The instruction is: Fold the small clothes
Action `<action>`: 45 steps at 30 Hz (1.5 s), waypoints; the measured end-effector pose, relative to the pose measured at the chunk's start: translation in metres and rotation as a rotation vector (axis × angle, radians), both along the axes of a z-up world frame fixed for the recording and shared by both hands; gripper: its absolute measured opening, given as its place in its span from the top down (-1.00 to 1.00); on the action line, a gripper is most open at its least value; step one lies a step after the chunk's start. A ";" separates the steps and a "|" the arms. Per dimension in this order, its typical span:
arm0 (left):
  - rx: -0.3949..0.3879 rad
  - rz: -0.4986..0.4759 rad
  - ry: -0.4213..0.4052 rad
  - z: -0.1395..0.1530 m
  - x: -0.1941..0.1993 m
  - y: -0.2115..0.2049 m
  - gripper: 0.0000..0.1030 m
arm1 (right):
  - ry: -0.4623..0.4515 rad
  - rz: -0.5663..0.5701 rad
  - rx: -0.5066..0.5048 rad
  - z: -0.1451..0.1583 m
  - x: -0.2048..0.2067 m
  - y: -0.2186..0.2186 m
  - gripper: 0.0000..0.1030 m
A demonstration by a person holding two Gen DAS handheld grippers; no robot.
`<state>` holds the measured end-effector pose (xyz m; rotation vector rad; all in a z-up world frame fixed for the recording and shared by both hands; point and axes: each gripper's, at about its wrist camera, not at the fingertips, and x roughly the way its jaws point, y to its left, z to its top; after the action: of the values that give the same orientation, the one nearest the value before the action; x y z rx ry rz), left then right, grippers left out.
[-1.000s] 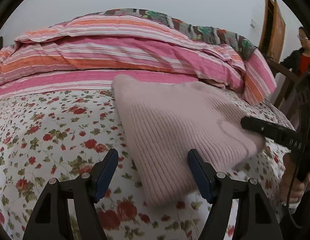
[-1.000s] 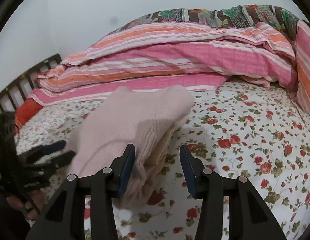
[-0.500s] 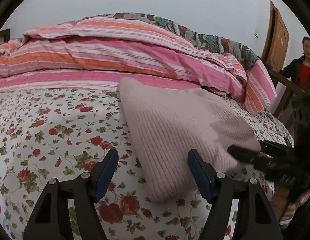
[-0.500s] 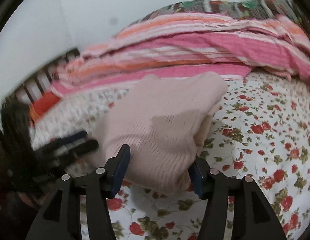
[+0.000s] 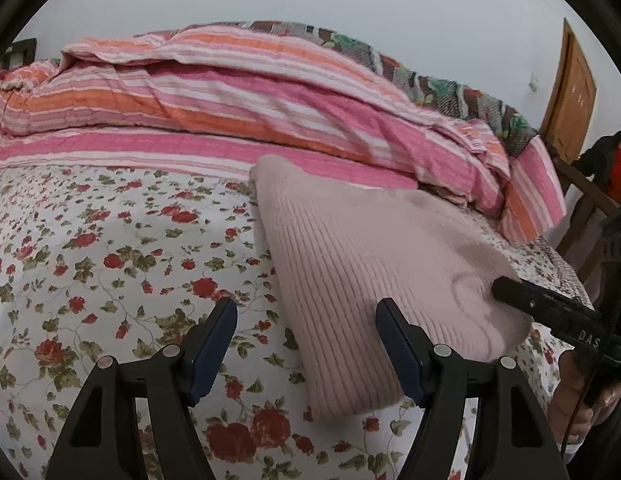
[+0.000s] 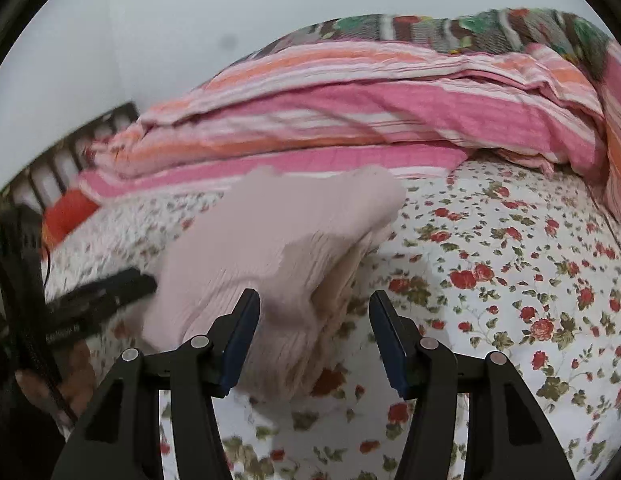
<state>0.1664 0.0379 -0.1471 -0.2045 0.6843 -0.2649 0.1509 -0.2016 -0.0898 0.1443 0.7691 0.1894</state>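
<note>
A pale pink ribbed knit garment (image 5: 362,264) lies folded in a thick rectangle on the flowered bedsheet (image 5: 110,264). It also shows in the right wrist view (image 6: 270,256), slightly blurred. My left gripper (image 5: 306,344) is open and empty, its right finger at the garment's near edge. My right gripper (image 6: 314,340) is open and empty, hovering over the garment's near corner. Its fingertips (image 5: 510,292) show in the left wrist view at the garment's right corner. The left gripper's fingertips (image 6: 126,280) show at the garment's left side in the right wrist view.
A pink and orange striped duvet (image 5: 230,112) is piled along the back of the bed, also in the right wrist view (image 6: 350,120). A person in a red top (image 5: 614,160) stands by a wooden door (image 5: 570,92) at right. A dark headboard (image 6: 50,176) is at left.
The right gripper has lifted back off the garment and its jaws stand wider. The left gripper has shifted slightly. The garment lies as before.
</note>
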 end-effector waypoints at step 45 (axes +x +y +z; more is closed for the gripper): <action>-0.134 0.051 0.194 -0.016 0.188 0.008 0.58 | 0.138 -0.044 0.049 -0.027 0.085 -0.027 0.81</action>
<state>0.3543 0.0460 -0.1627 -0.3786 0.8527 -0.2444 0.2357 -0.2285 -0.1168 0.2219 0.8986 0.1577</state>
